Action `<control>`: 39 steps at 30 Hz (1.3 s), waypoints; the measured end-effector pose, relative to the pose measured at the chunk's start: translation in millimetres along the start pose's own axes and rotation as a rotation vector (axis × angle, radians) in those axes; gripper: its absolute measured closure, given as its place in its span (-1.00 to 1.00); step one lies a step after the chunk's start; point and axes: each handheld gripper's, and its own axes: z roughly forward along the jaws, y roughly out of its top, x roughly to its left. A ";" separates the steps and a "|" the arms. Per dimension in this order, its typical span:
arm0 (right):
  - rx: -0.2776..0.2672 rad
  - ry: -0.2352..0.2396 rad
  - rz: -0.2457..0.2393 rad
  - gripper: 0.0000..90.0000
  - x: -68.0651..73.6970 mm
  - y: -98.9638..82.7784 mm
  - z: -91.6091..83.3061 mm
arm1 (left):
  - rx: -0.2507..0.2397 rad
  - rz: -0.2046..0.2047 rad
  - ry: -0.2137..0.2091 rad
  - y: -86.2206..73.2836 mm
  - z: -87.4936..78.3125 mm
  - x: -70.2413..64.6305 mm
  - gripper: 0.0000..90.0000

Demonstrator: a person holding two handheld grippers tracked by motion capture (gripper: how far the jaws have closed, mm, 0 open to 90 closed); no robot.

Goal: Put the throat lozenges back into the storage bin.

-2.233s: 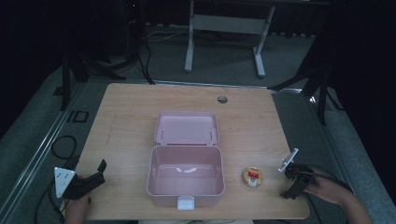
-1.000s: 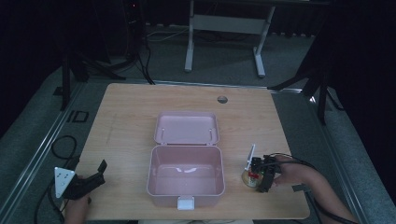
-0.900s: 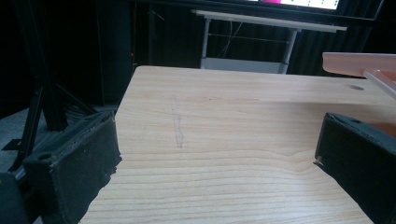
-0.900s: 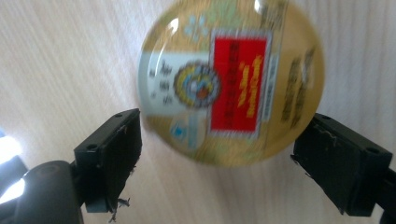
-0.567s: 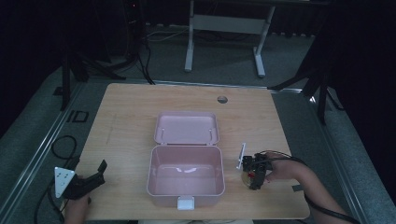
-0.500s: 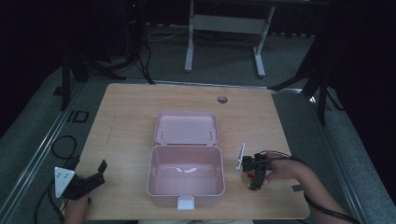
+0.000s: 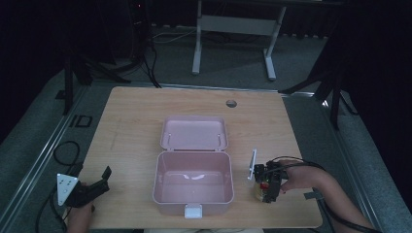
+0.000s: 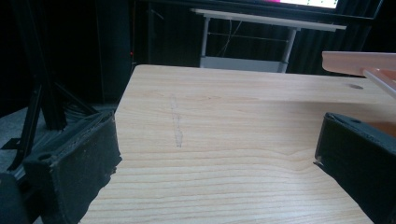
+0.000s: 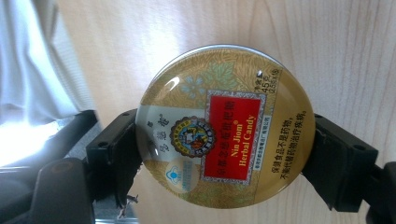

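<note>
We find the right gripper (image 7: 266,187) at the lower right of the high view, its jaws set one on each side of a round candy tin (image 9: 224,126). In the right gripper view the tin sits at the centre of the frame, lid face toward the camera, with a black jaw touching its rim at the left and another at the right; we judge the claw clamped on the tin. Whether the tin rests on the wooden table (image 7: 136,121) or is lifted just clear of it, we cannot tell from either view.

The left gripper (image 7: 92,187) lies at the lower left of the high view, its jaws wide apart with nothing between them. In the left gripper view bare wood shows between the two jaws.

An open pink box (image 7: 193,187) stands at the centre of the high view, its lid (image 7: 194,132) laid back above it, and the tin is near its right wall.

We judge the tin light and rigid, with a glossy, slippery lid. Hold belongs across the rim at its widest, as now; an off-centre pinch could let it squirt out
</note>
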 end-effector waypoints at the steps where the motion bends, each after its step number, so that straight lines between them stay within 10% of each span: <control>1: 0.000 0.004 -0.002 -0.55 2.0 0.3 -2.4 | 0.000 0.000 0.000 0.0 0.0 0.0 -0.99; 24: -0.046 -0.059 -0.034 -0.55 38.4 9.1 -79.0 | 0.005 -0.005 -0.006 0.2 0.5 0.0 -0.99; 39: -0.082 -0.086 -0.126 -0.55 50.7 53.4 -106.5 | 0.006 0.000 -0.011 0.2 0.4 -0.1 -0.99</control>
